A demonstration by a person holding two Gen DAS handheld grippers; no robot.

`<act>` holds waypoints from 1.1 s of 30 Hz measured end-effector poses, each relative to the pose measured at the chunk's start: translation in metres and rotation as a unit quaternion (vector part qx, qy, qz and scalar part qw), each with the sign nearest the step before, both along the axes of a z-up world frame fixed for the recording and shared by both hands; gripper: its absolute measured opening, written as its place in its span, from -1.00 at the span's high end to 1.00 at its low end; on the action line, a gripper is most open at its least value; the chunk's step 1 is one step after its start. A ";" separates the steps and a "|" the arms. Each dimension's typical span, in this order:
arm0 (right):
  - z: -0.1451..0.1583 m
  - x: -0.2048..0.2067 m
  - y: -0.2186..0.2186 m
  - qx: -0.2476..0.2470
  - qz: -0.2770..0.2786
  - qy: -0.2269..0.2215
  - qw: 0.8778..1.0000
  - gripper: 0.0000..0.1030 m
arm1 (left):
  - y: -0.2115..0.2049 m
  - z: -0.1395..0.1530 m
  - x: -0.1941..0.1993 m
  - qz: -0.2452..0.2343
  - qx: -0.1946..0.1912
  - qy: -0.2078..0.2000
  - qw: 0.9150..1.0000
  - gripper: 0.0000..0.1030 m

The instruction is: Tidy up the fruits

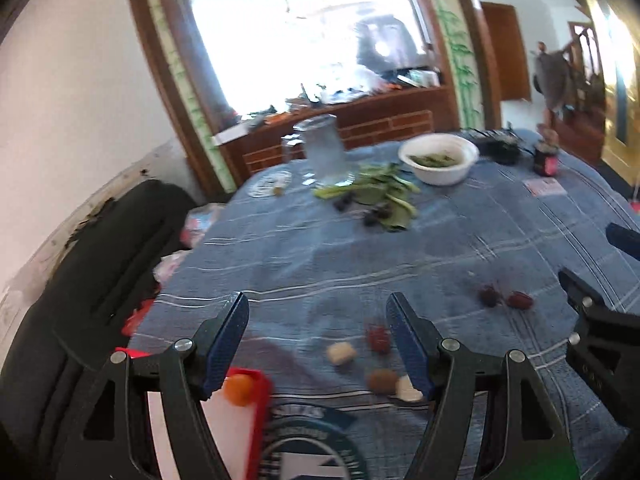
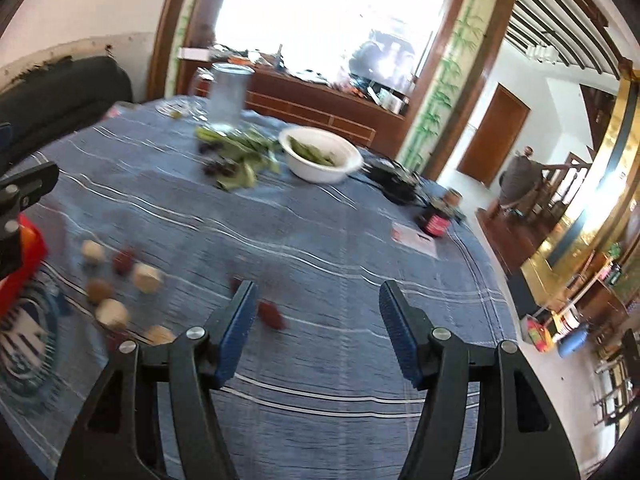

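The left gripper [image 1: 318, 320] hangs above the near edge of the blue tablecloth [image 1: 360, 248] with its fingers spread wide and nothing between them; the right gripper [image 2: 318, 308] is likewise spread and empty. The small fruits [image 1: 376, 364], pale, brown and red, lie loose on the cloth on the near side of the white bowl [image 1: 439, 159], well apart from it, with two dark red ones [image 1: 506, 298] off to their right. An orange [image 1: 239, 389] sits in the red tray [image 1: 262, 408] at the table's near left edge. The white bowl holds green pods. Left of the bowl lies a heap of leaves [image 1: 380, 196], and beyond them stands a clear glass jug [image 1: 324, 152], contents unclear.
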State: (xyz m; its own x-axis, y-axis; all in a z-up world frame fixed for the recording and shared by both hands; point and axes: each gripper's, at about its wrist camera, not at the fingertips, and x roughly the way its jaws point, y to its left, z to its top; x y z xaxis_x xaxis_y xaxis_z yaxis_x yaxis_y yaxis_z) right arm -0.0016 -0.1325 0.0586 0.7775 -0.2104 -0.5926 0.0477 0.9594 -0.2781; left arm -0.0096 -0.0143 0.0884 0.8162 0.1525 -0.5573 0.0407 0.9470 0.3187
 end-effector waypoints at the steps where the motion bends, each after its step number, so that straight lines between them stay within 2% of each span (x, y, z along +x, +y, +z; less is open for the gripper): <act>1: -0.003 0.002 -0.007 0.005 -0.004 0.004 1.000 -0.24 | -0.003 -0.002 0.001 -0.003 0.002 0.002 1.000 -0.38; 5: -0.011 0.009 -0.024 0.039 -0.010 0.026 0.999 -0.24 | -0.018 -0.013 0.005 -0.017 0.004 0.019 1.000 -0.38; 11: -0.015 0.010 -0.026 0.046 -0.007 0.033 0.998 -0.24 | -0.021 -0.020 0.007 -0.023 0.001 0.029 0.999 -0.38; 33: -0.020 0.014 -0.027 0.036 -0.015 0.035 0.999 -0.24 | -0.020 -0.034 0.007 -0.025 -0.008 0.047 0.999 -0.38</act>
